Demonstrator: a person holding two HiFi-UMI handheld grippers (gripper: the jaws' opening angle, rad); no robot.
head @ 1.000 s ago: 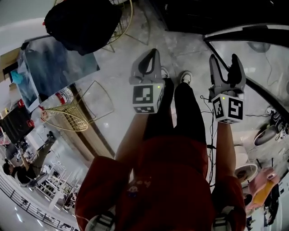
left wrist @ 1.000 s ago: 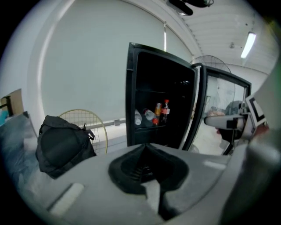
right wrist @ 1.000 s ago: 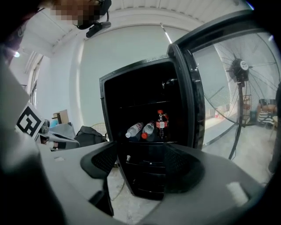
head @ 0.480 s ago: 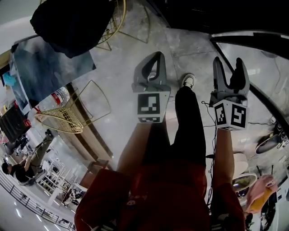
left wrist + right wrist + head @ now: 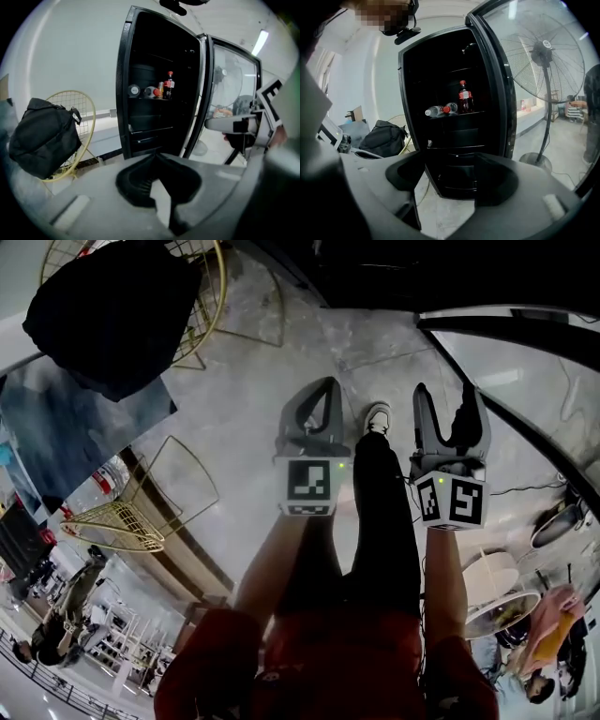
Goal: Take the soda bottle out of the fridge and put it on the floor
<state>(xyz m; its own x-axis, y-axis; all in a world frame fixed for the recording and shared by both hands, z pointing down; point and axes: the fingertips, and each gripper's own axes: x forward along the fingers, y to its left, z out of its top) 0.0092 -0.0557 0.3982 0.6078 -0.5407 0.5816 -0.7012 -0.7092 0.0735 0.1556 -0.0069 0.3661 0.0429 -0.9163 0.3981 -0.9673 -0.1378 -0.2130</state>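
Both my grippers now hang lower than a second ago, the left gripper (image 5: 323, 388) seemingly closed and empty, the right gripper (image 5: 446, 399) open on nothing, while the soda bottle (image 5: 463, 101) stands untouched inside the open fridge (image 5: 454, 136), so every step remains.

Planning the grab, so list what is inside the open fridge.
On a middle shelf of the fridge stands the soda bottle, upright, with smaller bottles lying on their sides to its left. The lower shelves are too dark to tell.

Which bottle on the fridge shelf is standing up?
The dark soda bottle with the red label; the clear bottle beside it lies on its side.
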